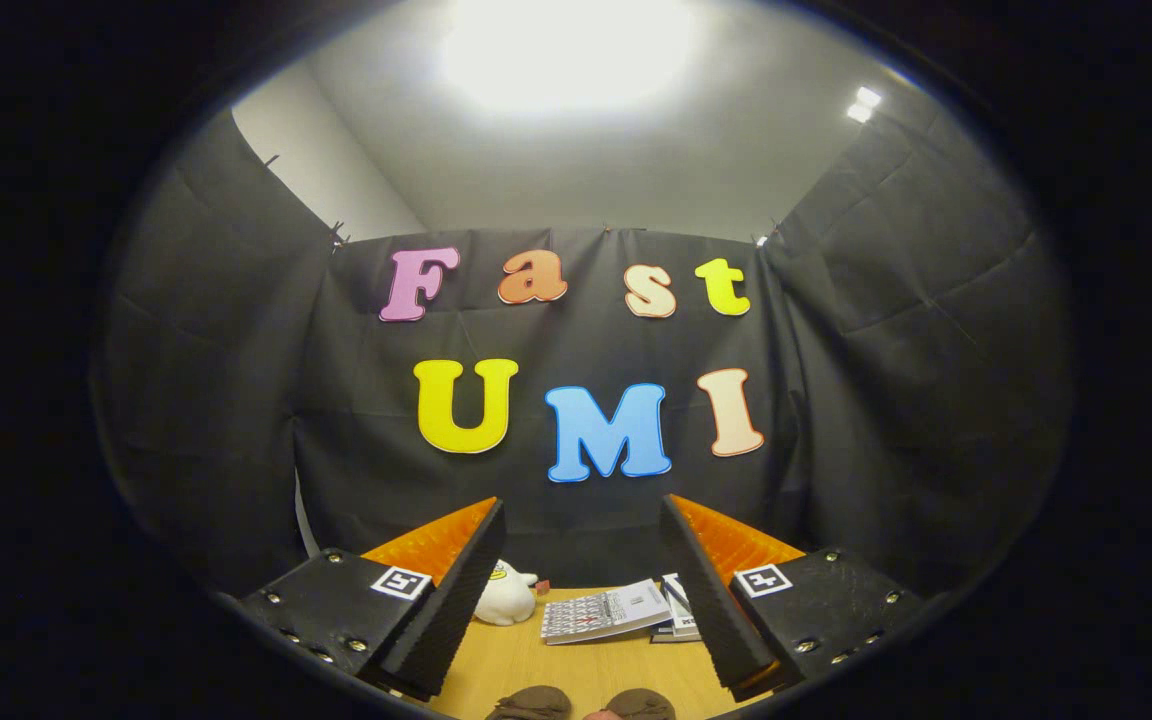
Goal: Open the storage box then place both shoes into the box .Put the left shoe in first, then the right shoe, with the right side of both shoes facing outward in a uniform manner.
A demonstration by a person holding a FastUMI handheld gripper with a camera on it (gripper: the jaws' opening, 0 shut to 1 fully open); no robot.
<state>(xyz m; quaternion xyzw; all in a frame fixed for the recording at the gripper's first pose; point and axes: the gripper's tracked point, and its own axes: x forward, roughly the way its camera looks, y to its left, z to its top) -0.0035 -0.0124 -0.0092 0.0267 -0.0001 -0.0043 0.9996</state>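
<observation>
Shoes (581, 703), 2 of them, are seen low between the spread, empty fingers of the gripper (581, 560), untouched on the table (516, 655). Beyond lie booklets (606, 612) and a plush toy (506, 595). Nothing is judged done yet.

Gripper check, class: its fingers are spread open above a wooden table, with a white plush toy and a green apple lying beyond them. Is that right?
Not quite. The gripper is open above the table and the plush toy is there, but the gripper view shows booklets, not an apple.

Two brown shoes (581, 703) sit at the counter's (526, 660) near edge. One white plush toy (506, 596) lies beyond. Two booklets (626, 612) lie at centre.
</observation>
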